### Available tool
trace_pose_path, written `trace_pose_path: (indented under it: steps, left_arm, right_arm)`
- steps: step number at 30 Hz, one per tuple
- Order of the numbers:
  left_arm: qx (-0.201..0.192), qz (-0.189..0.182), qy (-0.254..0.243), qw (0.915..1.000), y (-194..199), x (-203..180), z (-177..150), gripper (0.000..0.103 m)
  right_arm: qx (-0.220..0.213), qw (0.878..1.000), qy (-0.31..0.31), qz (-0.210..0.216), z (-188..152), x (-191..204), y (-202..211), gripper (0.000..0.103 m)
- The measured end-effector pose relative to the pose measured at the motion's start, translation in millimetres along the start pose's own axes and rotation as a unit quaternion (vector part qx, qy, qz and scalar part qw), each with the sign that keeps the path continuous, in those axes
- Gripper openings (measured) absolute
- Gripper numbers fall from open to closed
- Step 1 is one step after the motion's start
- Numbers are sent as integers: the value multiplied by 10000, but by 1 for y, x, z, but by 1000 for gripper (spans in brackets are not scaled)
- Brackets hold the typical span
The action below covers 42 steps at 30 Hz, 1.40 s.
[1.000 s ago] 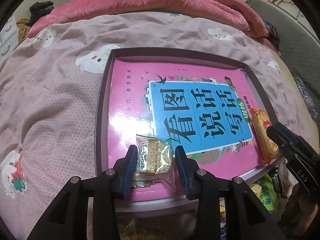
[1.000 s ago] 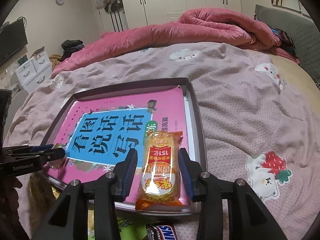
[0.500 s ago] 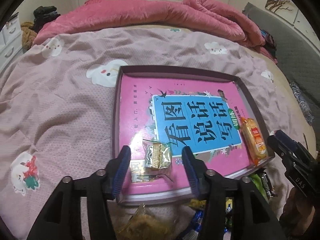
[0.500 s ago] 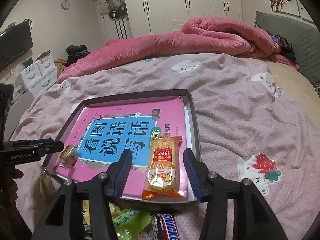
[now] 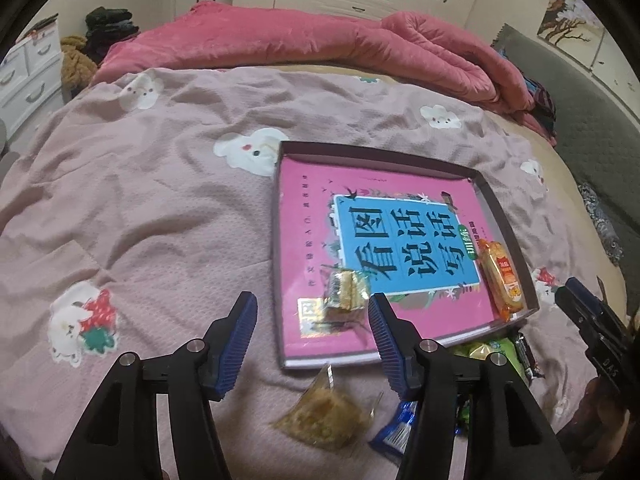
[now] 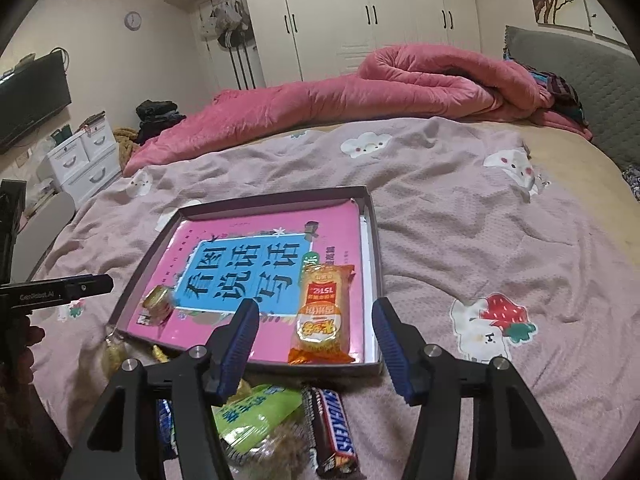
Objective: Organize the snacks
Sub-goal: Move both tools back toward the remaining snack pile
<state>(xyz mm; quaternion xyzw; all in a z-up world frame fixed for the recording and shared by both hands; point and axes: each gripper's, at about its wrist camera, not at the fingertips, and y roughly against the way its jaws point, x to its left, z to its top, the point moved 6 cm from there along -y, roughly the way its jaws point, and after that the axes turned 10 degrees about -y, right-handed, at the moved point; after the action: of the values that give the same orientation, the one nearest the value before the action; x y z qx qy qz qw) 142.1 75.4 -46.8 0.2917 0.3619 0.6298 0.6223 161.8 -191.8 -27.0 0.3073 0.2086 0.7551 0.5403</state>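
- Two snacks now lie in the shallow box (image 6: 372,216); a second ago I had each between a gripper's fingers, so both placements look done.
- The box holds a pink book, the orange cracker packet (image 6: 322,316) and the gold-wrapped sweet (image 5: 346,290).
- My right gripper (image 6: 314,334) has backed off, jaws opening, empty; the packet lies just beyond its fingers.
- My left gripper (image 5: 312,330) likewise: spread, opening, the sweet just ahead.
- Remaining snacks, including a Snickers bar (image 6: 332,428), lie below my fingers.

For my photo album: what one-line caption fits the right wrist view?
Right gripper, jaws opening, above an orange snack packet lying in a shallow tray on a bed.
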Motion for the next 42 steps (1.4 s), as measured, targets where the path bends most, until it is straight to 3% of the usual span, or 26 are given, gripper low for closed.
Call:
trace_pose_path:
  steps: [6,10,26,42]
  left_arm:
    - [33,11,-28,10000,8,3,-14,60]
    - [63,-25,-110,9999,11,1,-25,72]
    - [269,-72,-290,9992,12,-2,-54,73]
    - [437,-131,-582,9973,11,-15,-72,73]
  right_arm:
    - [40,10000,45,4,-7,2,7,64]
    - [118,9999,68,-35,-14,-1,10,65]
    - [510,9986,124,-96,-46,-8,19,66]
    - [677,9977,69,-76,-56,-9,19,66]
